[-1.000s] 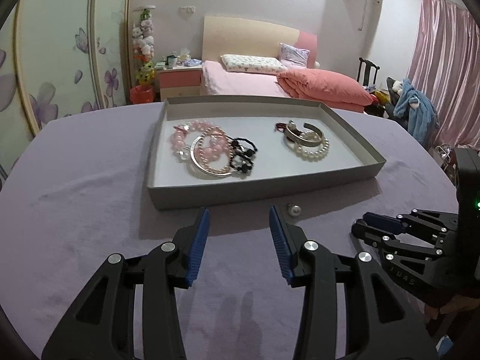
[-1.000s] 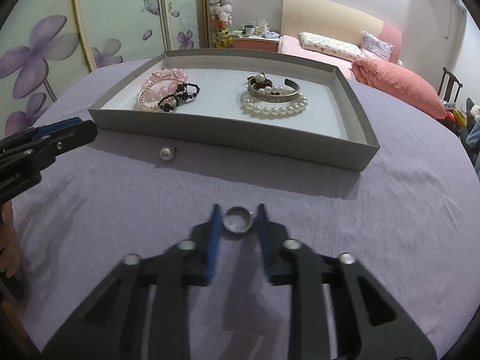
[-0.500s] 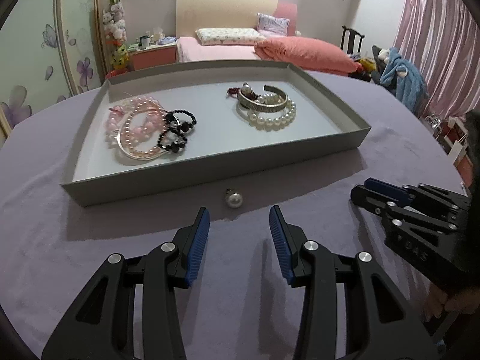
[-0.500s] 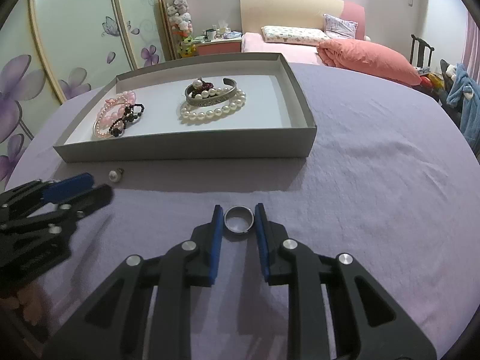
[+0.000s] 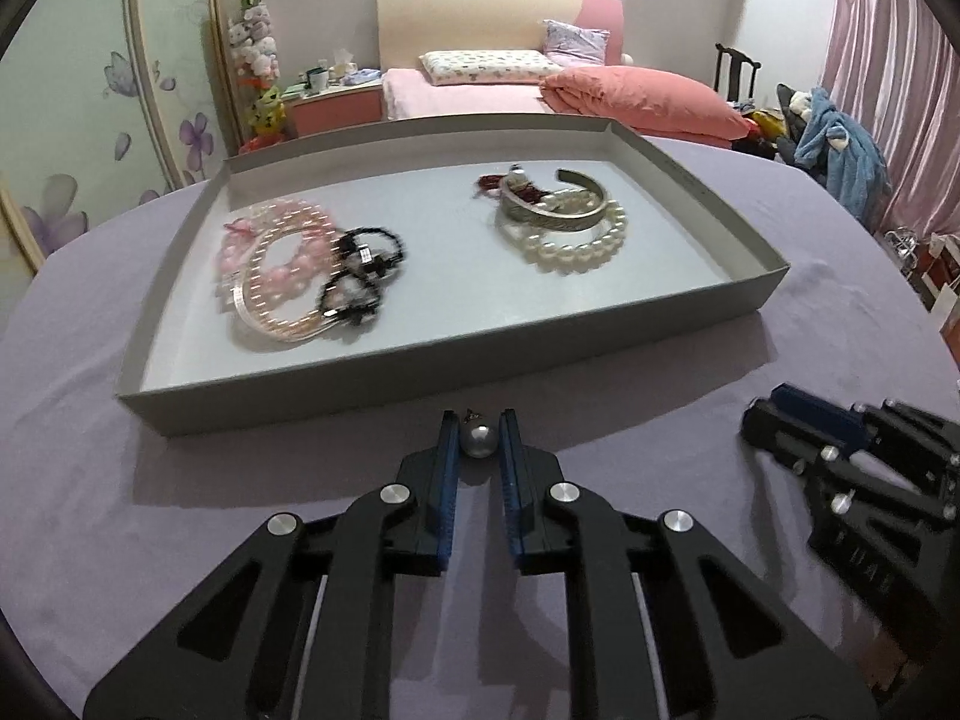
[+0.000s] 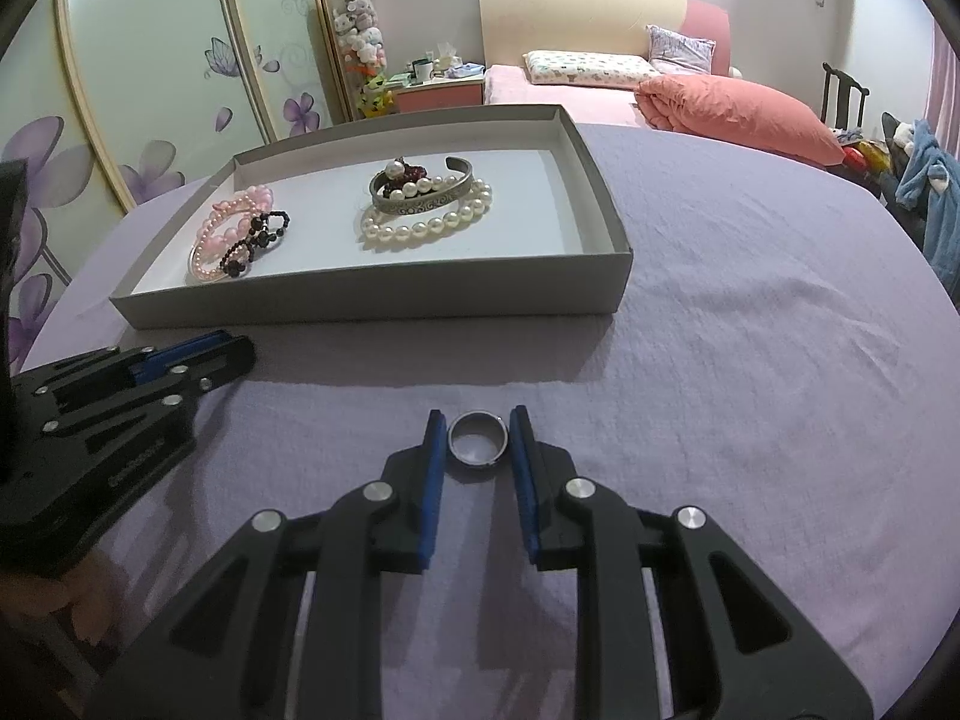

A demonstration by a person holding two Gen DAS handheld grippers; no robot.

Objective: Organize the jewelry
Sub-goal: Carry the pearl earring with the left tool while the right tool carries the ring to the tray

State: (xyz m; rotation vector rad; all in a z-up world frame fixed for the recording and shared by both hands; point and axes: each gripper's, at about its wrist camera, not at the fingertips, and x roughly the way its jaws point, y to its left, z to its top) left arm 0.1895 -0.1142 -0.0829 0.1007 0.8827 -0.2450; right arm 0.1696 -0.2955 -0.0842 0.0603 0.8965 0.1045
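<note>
So the left gripper [image 5: 476,433] is down on the purple tablecloth [image 5: 750,372] right in front of the grey tray [image 5: 420,378], and its blue pads are pinched in on a little pearl bead [image 5: 478,438] with a tiny metal loop on top, one pad touching each side of it. The bead sits just outside the tray's near wall, not in it. The right gripper [image 6: 478,443] is over to the side, also low on the cloth, with a plain silver ring [image 6: 478,439] between its pads. The pads look snug against the ring on both sides, though honestly I can't tell from this angle if it's lifted or still lying on the cloth. Inside the tray there are two piles: on the left a tangle of pink bead bracelets [image 5: 282,276] with a black beaded bracelet [image 5: 360,276] lying over them (kinda blurry in the left view), and toward the right a white pearl bracelet [image 5: 576,246] with a silver cuff bangle [image 5: 552,213] resting on top of it and something dark red tucked behind the cuff. Bed with a pink duvet [image 5: 642,102] in the background.
</note>
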